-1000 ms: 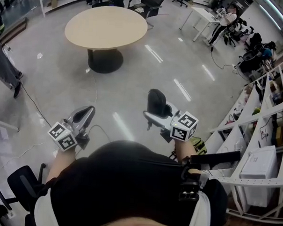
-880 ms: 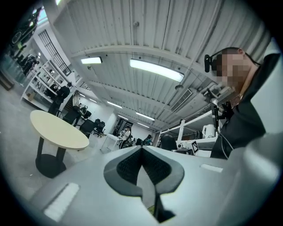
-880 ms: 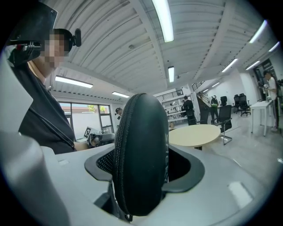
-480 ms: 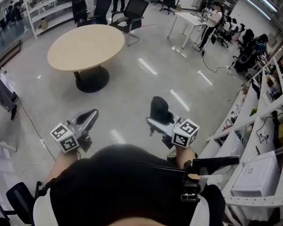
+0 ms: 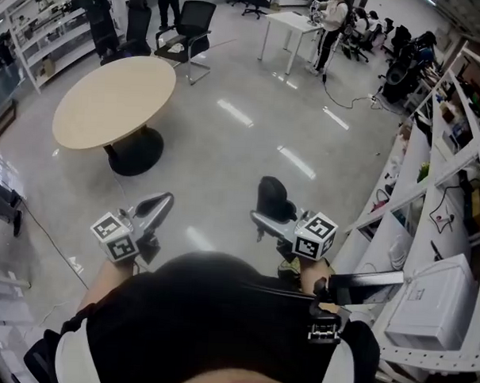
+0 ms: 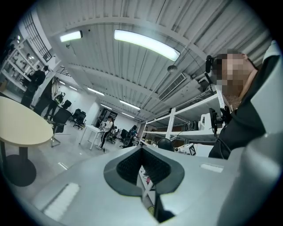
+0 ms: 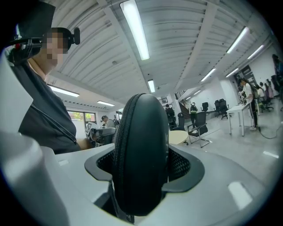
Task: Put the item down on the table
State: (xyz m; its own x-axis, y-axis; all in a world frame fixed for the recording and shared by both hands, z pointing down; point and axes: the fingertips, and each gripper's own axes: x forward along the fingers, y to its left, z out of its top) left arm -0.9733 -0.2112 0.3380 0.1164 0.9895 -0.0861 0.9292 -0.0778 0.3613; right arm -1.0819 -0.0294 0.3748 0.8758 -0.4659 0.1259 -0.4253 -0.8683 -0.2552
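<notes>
Glossy floor is lying open from here to the round table, and its top is offering free room all over. The dark pedestal base is taking floor space under it. 2 office chairs are crowding its far side. White shelving rack is running close along the right, blocking that flank. White desk and a standing person are closing off the far end.

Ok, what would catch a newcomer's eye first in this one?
The black zippered case, clamped upright in the right gripper, stands out first, at centre right of the head view. The left gripper is empty, jaws together, and the round beige table stands far ahead on the left.
</notes>
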